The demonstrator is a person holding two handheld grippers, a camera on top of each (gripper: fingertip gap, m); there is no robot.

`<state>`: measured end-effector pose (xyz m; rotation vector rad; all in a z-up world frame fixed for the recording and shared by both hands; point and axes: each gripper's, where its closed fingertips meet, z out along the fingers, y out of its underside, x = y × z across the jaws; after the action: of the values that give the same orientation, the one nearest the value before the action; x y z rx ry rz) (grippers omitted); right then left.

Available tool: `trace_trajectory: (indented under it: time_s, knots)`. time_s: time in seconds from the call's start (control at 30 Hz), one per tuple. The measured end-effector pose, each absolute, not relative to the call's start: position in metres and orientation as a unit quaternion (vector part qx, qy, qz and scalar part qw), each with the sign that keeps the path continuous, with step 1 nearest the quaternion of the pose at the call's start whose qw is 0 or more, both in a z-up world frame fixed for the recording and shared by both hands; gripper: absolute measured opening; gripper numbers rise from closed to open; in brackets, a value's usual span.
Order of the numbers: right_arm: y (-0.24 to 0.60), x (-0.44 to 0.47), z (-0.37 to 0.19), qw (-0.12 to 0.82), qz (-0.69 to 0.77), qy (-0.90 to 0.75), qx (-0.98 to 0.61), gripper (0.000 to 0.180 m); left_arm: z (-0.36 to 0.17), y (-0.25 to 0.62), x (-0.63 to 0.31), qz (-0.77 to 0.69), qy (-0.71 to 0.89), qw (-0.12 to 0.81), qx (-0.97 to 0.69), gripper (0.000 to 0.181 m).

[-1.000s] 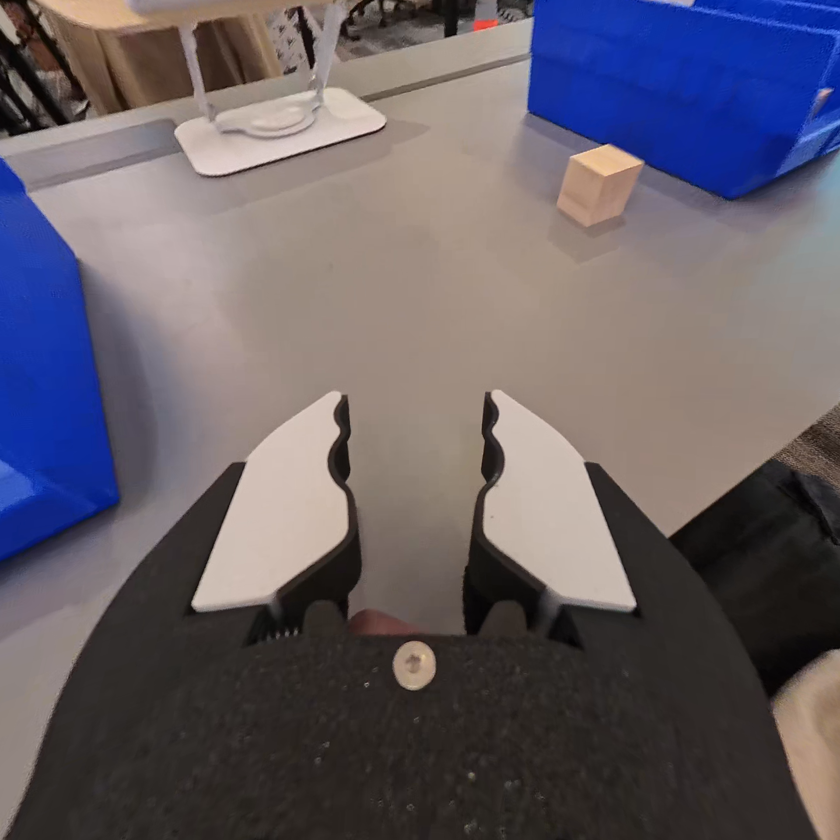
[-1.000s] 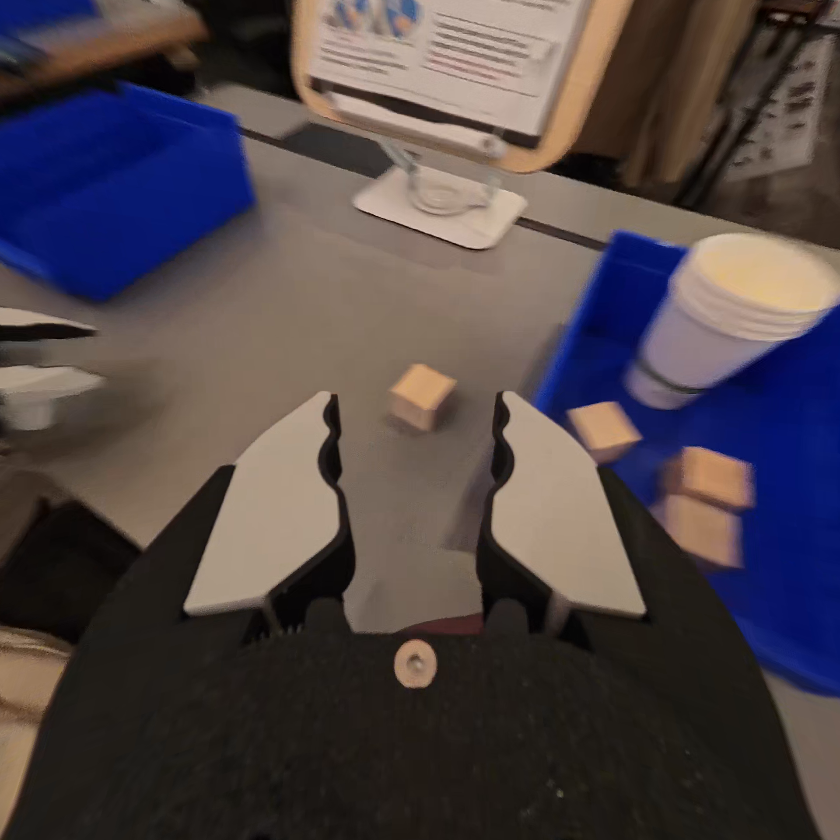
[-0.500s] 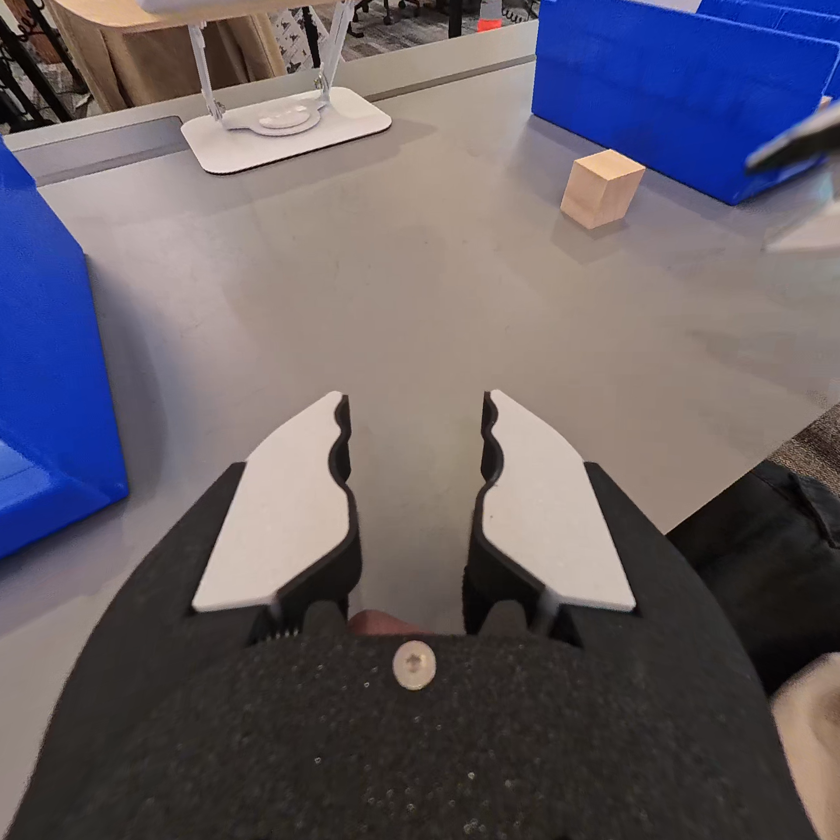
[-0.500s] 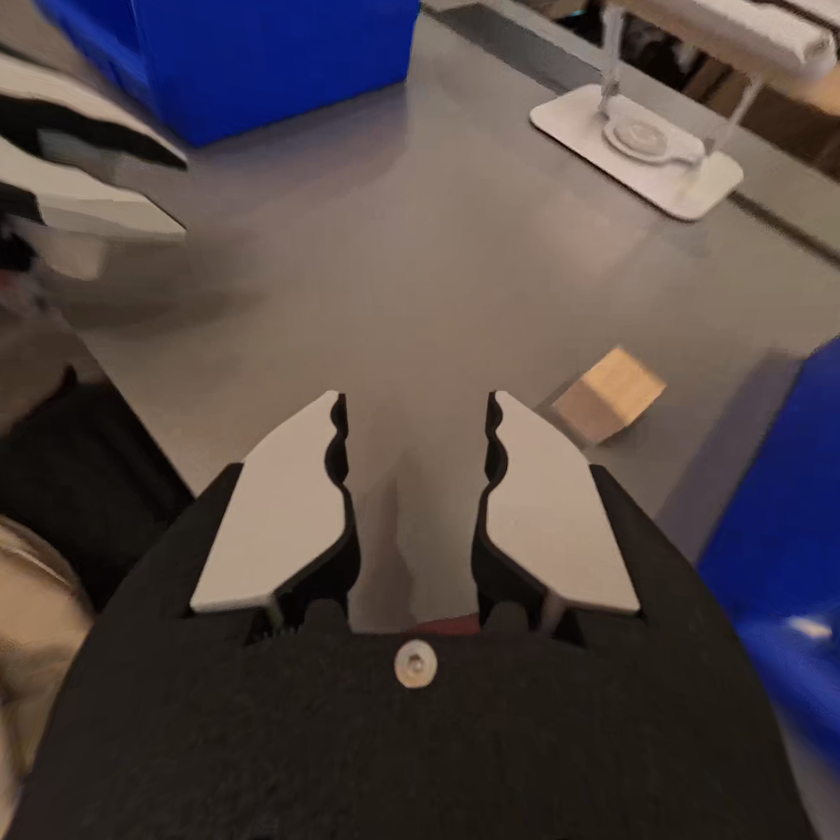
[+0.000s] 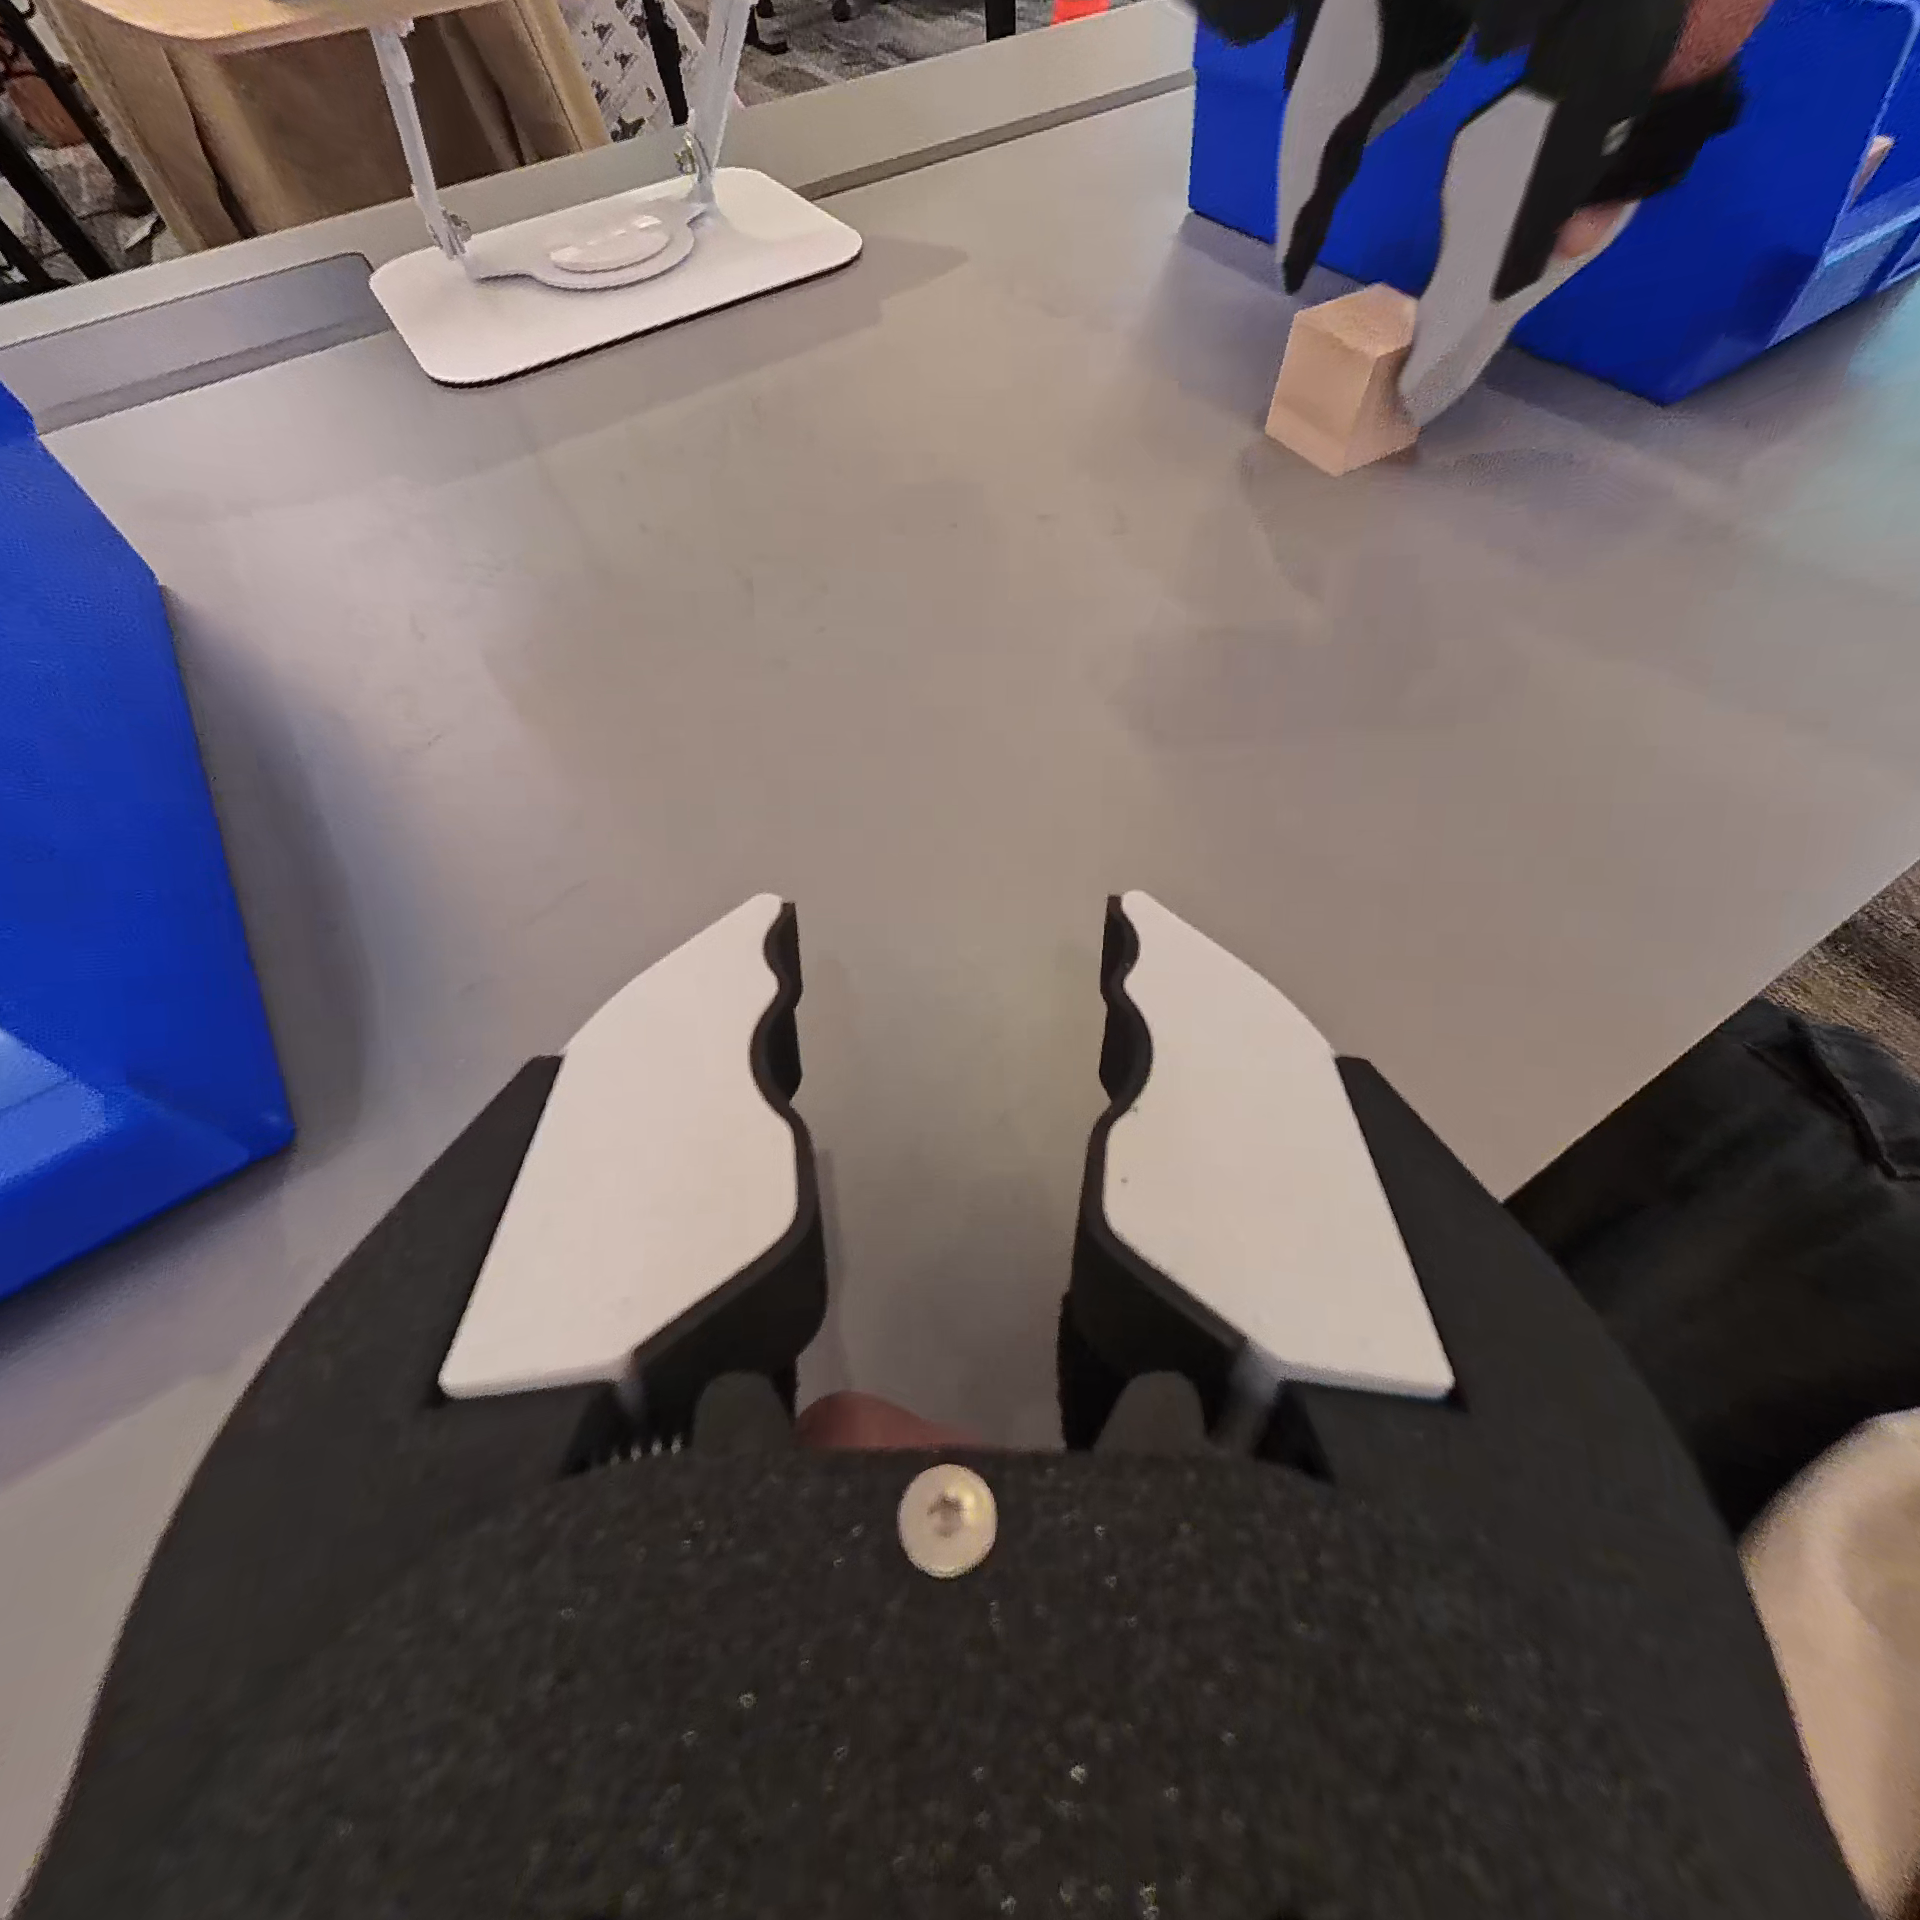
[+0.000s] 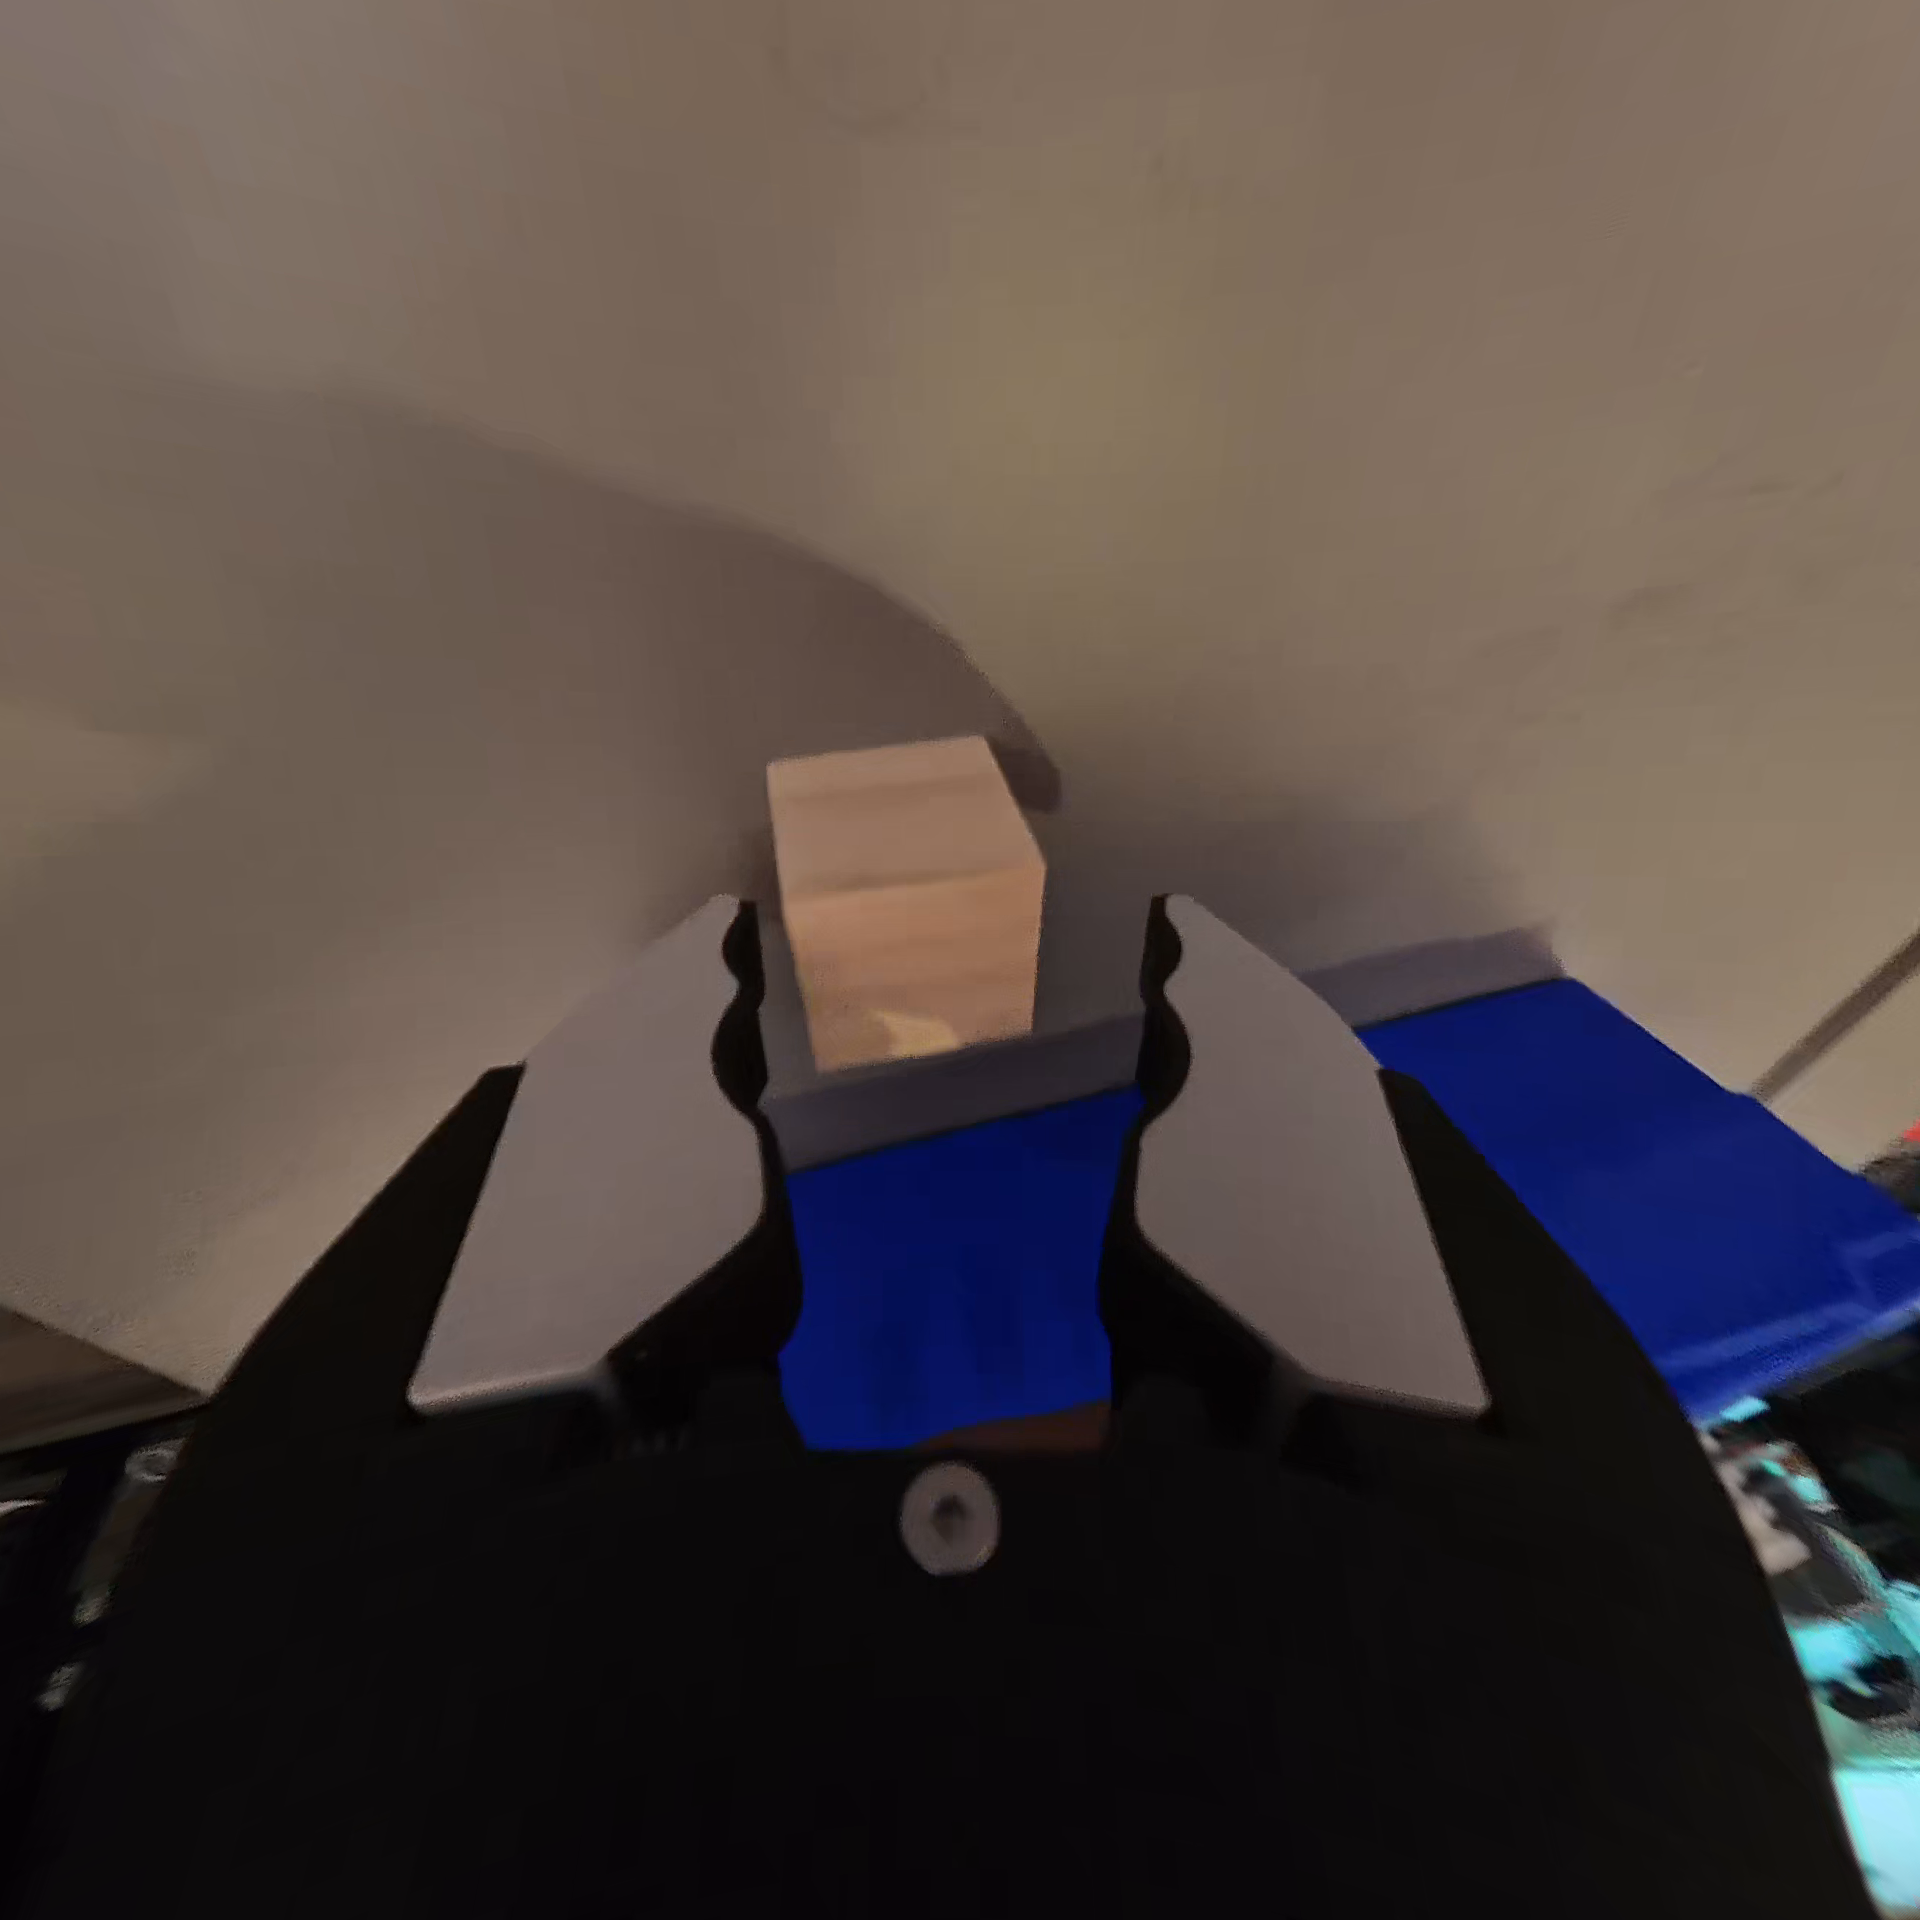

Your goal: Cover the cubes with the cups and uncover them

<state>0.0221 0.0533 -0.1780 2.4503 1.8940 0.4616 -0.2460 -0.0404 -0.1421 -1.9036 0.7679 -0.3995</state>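
Since a second ago the right gripper (image 6: 943, 925) dropped over the wooden cube (image 5: 1335, 387), upper right, jaws spread, gripping nothing; left gripper (image 5: 948, 914) hung open, empty.

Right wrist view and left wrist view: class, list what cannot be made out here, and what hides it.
- Cups: in neither view.
- Blue bin contents: left wrist view, hidden by its wall and the right gripper.
- Contact between jaws and wooden cube: right wrist view is blurred; in the left wrist view one finger covers the cube's far side.
- Stand top: cut off by the upper edge.
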Motion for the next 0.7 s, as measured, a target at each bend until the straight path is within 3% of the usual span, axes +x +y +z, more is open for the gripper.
trace_trajectory:
  time_s: [0.1, 0.17, 0.37, 0.47, 0.57, 0.7]
  knots:
    - [0.051, 0.023, -0.194, 0.036, 0.113, 0.583, 0.804, 0.048, -0.142, -0.040, -0.250, -0.155, 0.320, 0.506, -0.786, 0.055]
    - [0.052, 0.019, -0.178, 0.009, 0.109, 0.589, 0.801, 0.048, -0.142, -0.041, -0.250, -0.155, 0.319, 0.506, -0.786, 0.055]
    - [0.040, 0.036, -0.051, -0.119, 0.111, 0.562, 0.811, 0.047, -0.146, -0.043, -0.246, -0.154, 0.326, 0.500, -0.787, 0.055]
    - [0.024, 0.088, -0.007, -0.114, 0.106, 0.471, 0.869, 0.047, -0.149, -0.045, -0.243, -0.155, 0.331, 0.495, -0.788, 0.055]
    - [0.008, 0.148, -0.012, -0.060, 0.105, 0.367, 0.922, 0.047, -0.148, -0.046, -0.239, -0.151, 0.335, 0.497, -0.786, 0.055]
    - [-0.009, 0.177, -0.070, 0.018, 0.060, 0.323, 0.944, 0.047, -0.149, -0.047, -0.233, -0.152, 0.342, 0.495, -0.784, 0.055]
